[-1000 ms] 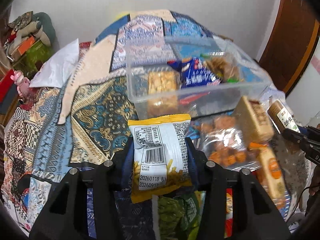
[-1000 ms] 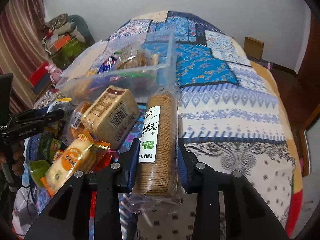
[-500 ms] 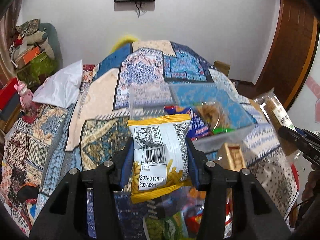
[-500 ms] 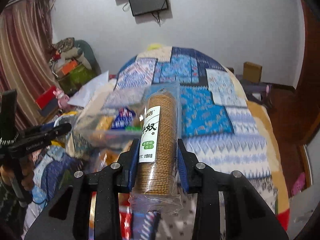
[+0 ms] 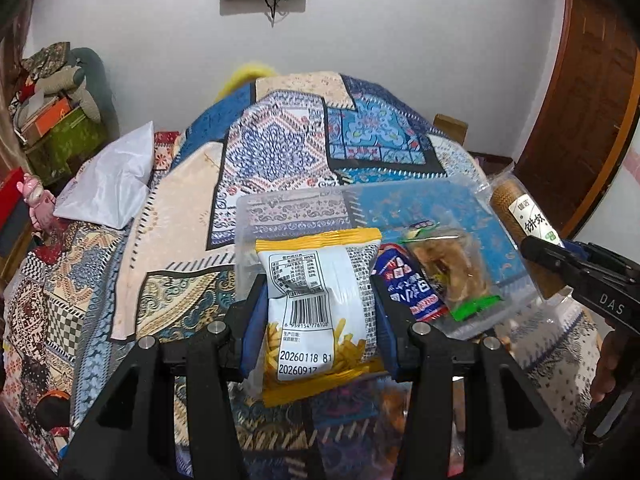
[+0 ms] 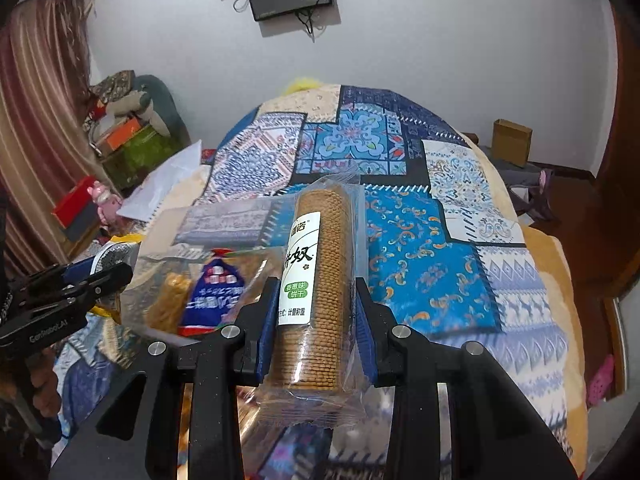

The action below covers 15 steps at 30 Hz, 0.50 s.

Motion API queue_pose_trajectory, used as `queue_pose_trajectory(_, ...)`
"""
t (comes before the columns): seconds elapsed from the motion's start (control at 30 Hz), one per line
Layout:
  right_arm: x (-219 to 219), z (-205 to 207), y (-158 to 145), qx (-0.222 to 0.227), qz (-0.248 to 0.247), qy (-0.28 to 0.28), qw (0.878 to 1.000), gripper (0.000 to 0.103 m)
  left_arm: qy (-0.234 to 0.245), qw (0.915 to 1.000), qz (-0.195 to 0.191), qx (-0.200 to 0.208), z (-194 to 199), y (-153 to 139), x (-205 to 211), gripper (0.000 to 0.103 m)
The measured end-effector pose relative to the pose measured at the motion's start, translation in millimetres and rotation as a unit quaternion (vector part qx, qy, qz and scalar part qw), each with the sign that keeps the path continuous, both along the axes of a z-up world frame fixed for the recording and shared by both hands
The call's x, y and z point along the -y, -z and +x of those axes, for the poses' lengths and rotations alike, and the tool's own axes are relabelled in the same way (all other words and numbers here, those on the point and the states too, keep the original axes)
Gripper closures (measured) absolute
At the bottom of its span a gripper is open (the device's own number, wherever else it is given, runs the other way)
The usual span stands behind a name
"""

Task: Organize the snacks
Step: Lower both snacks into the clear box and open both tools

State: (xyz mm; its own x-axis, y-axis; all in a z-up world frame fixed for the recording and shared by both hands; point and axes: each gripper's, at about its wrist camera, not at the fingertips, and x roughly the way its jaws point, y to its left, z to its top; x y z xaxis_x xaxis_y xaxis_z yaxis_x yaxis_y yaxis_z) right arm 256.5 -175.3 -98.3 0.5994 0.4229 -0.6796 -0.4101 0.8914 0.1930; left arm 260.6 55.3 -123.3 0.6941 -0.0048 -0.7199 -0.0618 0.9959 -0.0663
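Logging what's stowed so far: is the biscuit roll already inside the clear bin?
No, the biscuit roll is clamped between the right gripper's fingers, held up in front of the bin.

One clear bin (image 5: 296, 208), four snack packs, two hand-held grippers.

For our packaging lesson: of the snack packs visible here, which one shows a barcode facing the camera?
The yellow-edged fries packet clamped in the left gripper. Its white back panel carries a barcode; the biscuit roll in the right gripper shows none.
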Motion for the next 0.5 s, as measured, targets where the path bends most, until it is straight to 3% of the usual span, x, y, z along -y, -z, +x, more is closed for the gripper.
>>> queue_pose_trajectory(0.43,-22,23,20,0.006,-0.04,-0.014,0.999,0.071,-0.005,0.9993,0.001,-0.036,30,30,7,0.055)
queue_pose_trajectory(0.5,-24,21,19,0.006,-0.048,-0.016,0.999,0.069,-0.003,0.9993,0.004,-0.036,29,28,8,0.049)
